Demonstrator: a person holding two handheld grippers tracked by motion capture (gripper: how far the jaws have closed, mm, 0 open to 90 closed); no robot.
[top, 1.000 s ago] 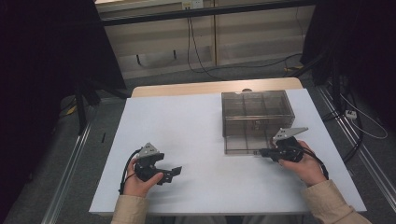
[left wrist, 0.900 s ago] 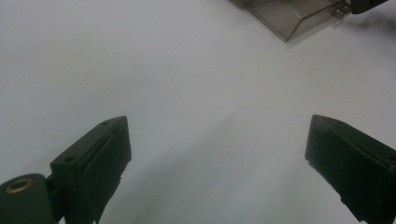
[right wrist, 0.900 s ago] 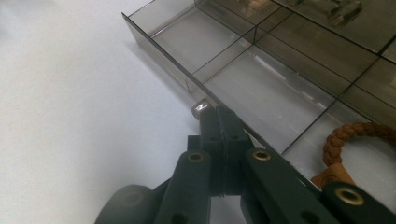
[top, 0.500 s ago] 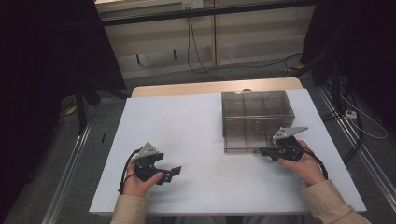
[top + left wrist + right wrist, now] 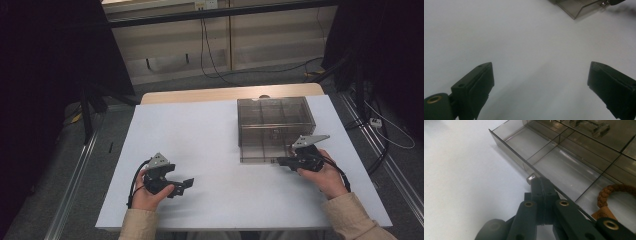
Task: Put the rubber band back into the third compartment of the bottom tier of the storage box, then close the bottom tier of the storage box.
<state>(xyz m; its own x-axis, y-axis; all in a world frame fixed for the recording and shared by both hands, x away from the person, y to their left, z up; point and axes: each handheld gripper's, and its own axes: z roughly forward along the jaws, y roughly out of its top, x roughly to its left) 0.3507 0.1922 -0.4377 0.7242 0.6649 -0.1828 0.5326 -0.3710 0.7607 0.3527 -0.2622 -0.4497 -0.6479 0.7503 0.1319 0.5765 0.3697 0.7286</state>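
Drawer front (image 5: 524, 163) of the smoky plastic box (image 5: 276, 127), right of centre in the high view: right gripper (image 5: 541, 185) clenched on its small knob (image 5: 531, 179). Left gripper (image 5: 186, 185), lower left, stands spread and empty over the white table (image 5: 200, 135).

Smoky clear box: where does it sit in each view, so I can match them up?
High view: smoky clear box on the right half of the white table, just beyond the right hand.
Left gripper view: its corner at the top right edge.
Right gripper view: compartments across the upper right.
Shared landmark: the right gripper, jaws closed at the box's front wall.
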